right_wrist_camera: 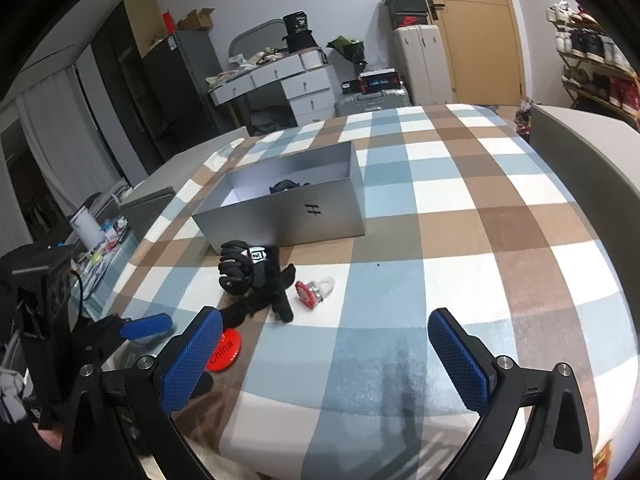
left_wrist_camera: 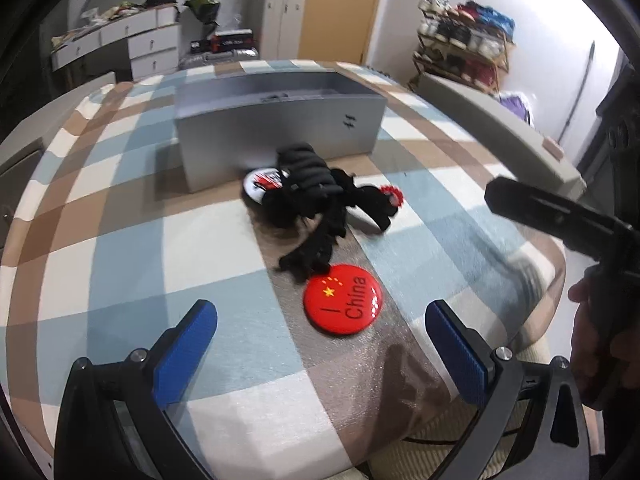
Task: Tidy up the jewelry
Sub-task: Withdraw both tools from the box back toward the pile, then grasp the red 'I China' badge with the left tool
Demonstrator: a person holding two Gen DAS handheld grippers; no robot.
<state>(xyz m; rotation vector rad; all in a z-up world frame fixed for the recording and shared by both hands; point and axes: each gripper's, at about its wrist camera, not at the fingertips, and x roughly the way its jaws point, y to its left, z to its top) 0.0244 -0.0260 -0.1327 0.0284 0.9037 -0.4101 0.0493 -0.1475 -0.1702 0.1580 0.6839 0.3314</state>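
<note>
Red and glossy, the round China badge (left_wrist_camera: 342, 299) lies near the front edge of the checked bed (left_wrist_camera: 120, 208), just ahead of the left tool (left_wrist_camera: 320, 344), whose blue pads stand wide apart with nothing between them. By my reading the sorting is still early: the grey box (right_wrist_camera: 288, 208) farther back on the bed holds only one dark item that I can make out, while most pieces wait outside it. Just in front of the box sits a heap of black hair ties and clips (left_wrist_camera: 316, 204), half covering a white badge (left_wrist_camera: 264, 182), with a small red and clear ring (right_wrist_camera: 314, 290) beside it. The right tool (right_wrist_camera: 324, 354) is likewise spread wide and empty, held back from the heap. Next, the left tool likely needs to drop low and close on the flat badge's rim, a thin, slippery target.
</note>
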